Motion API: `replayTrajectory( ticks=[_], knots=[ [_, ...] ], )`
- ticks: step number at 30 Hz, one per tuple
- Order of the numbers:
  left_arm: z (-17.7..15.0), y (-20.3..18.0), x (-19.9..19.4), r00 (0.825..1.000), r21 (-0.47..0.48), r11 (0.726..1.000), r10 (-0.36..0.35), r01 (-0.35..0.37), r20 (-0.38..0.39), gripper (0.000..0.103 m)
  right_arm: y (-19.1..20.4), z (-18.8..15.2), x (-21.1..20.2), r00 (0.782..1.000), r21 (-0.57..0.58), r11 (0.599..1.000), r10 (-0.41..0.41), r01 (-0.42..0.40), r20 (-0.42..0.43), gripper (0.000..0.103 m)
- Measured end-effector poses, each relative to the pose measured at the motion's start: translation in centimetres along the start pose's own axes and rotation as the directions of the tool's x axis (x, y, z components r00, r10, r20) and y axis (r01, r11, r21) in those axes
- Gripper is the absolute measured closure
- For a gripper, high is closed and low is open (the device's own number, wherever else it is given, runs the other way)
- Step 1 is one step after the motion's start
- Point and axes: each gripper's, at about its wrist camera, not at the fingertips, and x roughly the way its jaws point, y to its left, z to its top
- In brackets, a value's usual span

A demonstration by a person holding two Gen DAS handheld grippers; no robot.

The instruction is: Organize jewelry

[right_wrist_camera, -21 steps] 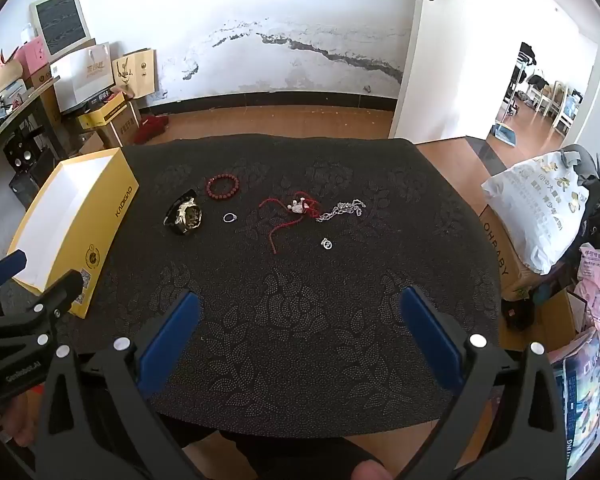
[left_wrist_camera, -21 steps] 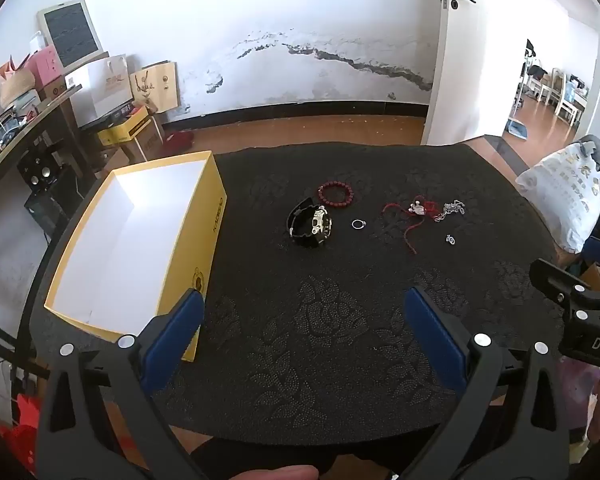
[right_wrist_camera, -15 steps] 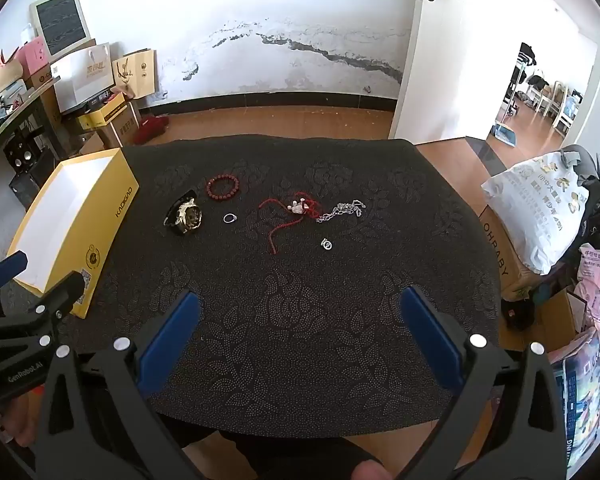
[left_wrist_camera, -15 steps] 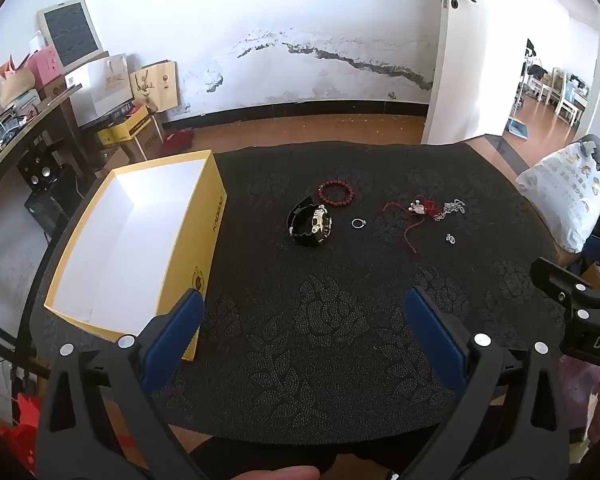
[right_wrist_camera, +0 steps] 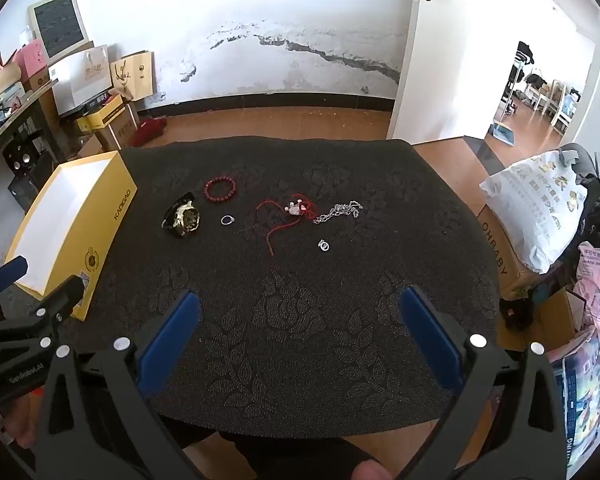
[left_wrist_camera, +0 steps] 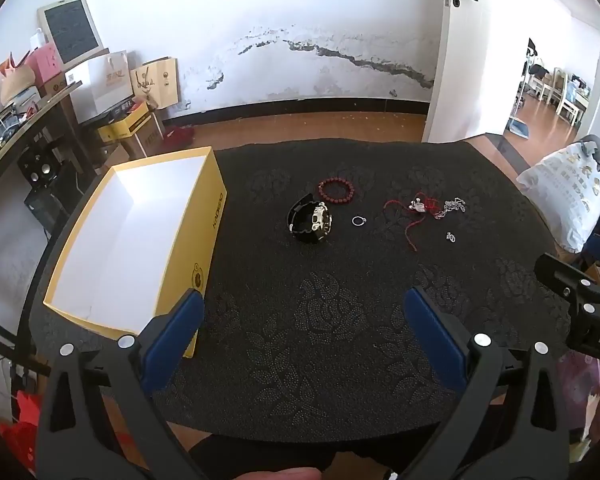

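**Operator:** Between the fingers, what do I have?

**Guide:** Nothing. Your left gripper (left_wrist_camera: 304, 328) and right gripper (right_wrist_camera: 298, 326) both stand at full spread with only black cloth (left_wrist_camera: 340, 360) between the blue pads (left_wrist_camera: 172, 336). You hold them back at the near edge, angled down, probably so every piece stays in sight before you commit to one.

**Operator:** Where is the jewelry?

**Guide:** Mid-table, well beyond both tools. From your left: the watch (left_wrist_camera: 312, 222), the red bead bracelet (left_wrist_camera: 337, 192) just behind it, a small ring (left_wrist_camera: 358, 221), the red cord (left_wrist_camera: 414, 216), a silver chain (left_wrist_camera: 452, 208) touching the cord, and a small charm (left_wrist_camera: 451, 236). Each lies loose, probably laid out for single picks.

**Operator:** And the destination?

**Guide:** Likely the open yellow box (left_wrist_camera: 210, 236) at your left, which looks empty. Around you: a wood floor, a cracked white wall (left_wrist_camera: 300, 40) and an open door (left_wrist_camera: 440, 60).
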Motion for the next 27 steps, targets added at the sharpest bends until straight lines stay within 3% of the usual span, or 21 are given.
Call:
replayTrajectory(
  ticks=[27],
  knots=[
    [0.0, -0.02, 0.51, 1.0, 0.002, 1.0, 0.008, -0.008, -0.017, 0.005, 0.43, 0.14, -0.12, 1.0, 0.0, 1.0, -0.003, 0.003, -0.002, 0.006]
  ],
)
